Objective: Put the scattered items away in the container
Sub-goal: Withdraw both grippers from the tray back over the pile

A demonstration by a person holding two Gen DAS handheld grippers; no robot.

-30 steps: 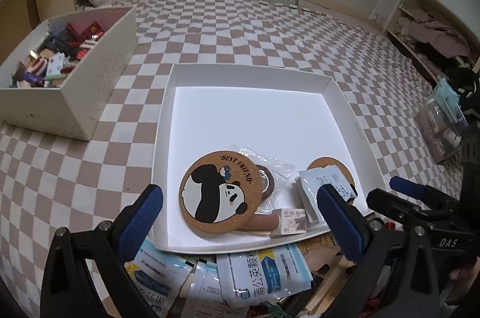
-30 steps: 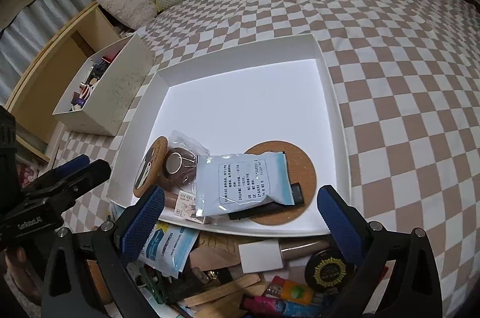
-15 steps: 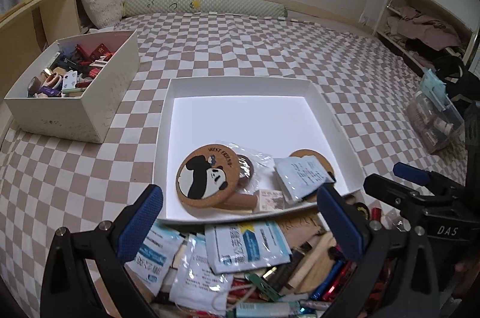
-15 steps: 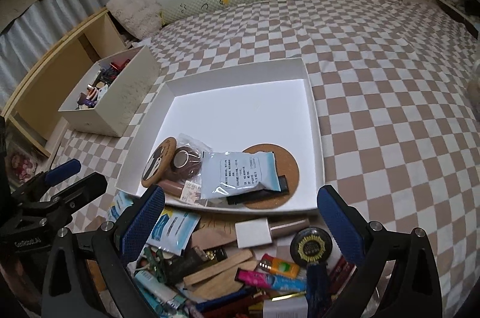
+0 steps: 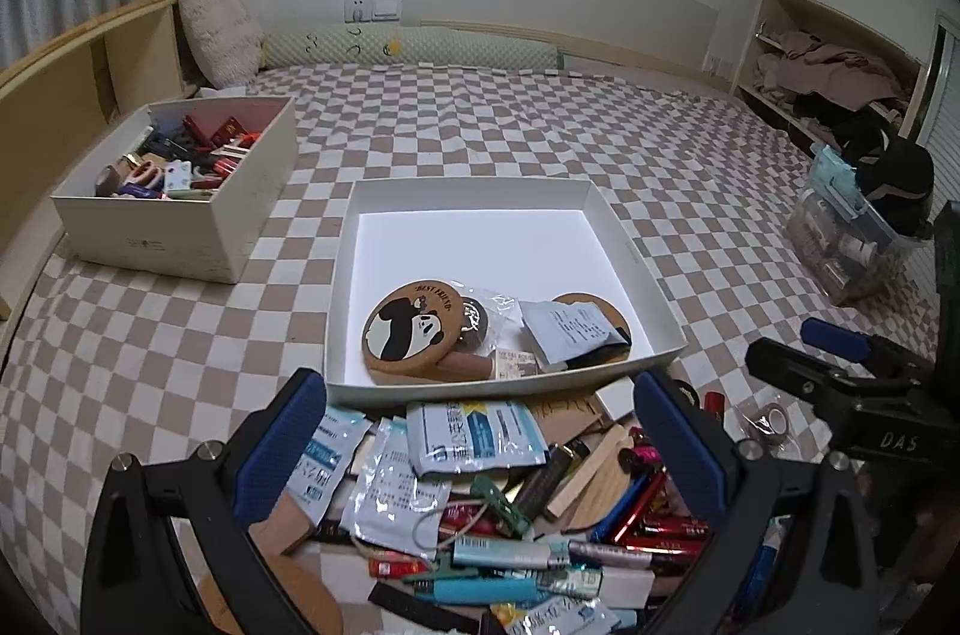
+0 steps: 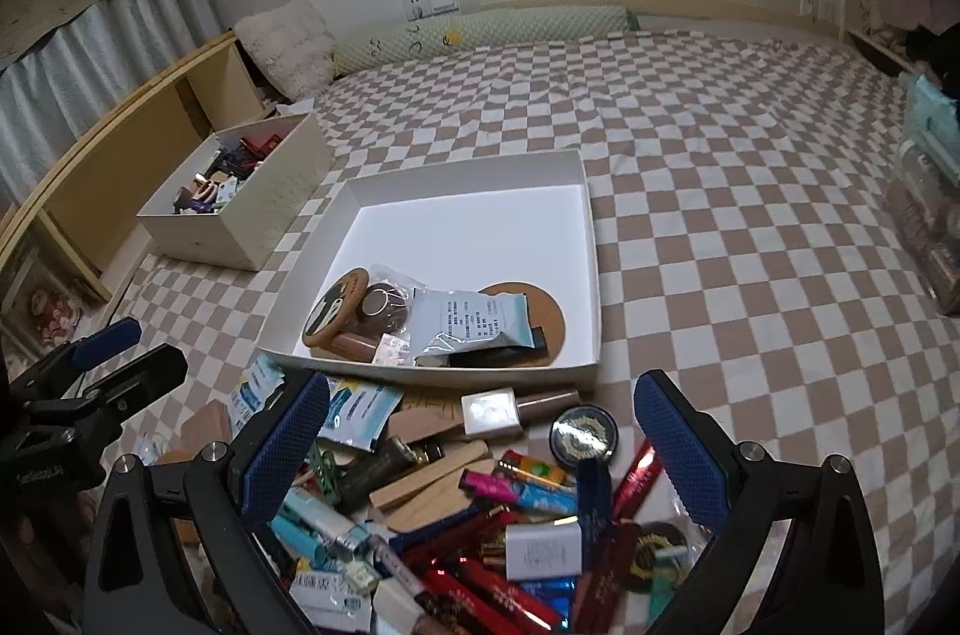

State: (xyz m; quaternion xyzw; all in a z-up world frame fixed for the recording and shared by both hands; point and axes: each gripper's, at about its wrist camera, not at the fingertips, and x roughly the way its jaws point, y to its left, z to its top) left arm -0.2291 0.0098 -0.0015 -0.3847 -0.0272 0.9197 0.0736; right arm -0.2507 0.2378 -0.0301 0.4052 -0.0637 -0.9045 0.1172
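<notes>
- A checkered bed cover [image 5: 540, 119] held a shallow white tray [image 5: 654, 311] at the centre of the left wrist view, with a heap of scattered items [image 5: 516, 503] just beside its near edge, at six o'clock.
- The tray held a panda coaster [image 5: 408, 329], a plain cork coaster [image 6: 549, 314], a pale sachet [image 6: 474, 320] and a few small pieces, all crowded at its near end; the far half was bare.
- The left gripper [image 5: 480, 449] hung above the heap, jaws spread wide and holding nothing.
- The right gripper [image 6: 480, 449] hung likewise, at three o'clock of the left one, jaws spread and empty.
- A deeper white box [image 5: 180, 239] of oddments sat at ten o'clock, well apart from the tray.
- Judged step: between picks, choosing the next piece.
- The next move likely called for lowering onto a loose top-lying piece, such as the blue-printed packet [image 5: 474, 434] touching the tray wall, then lifting it over the rim.
</notes>
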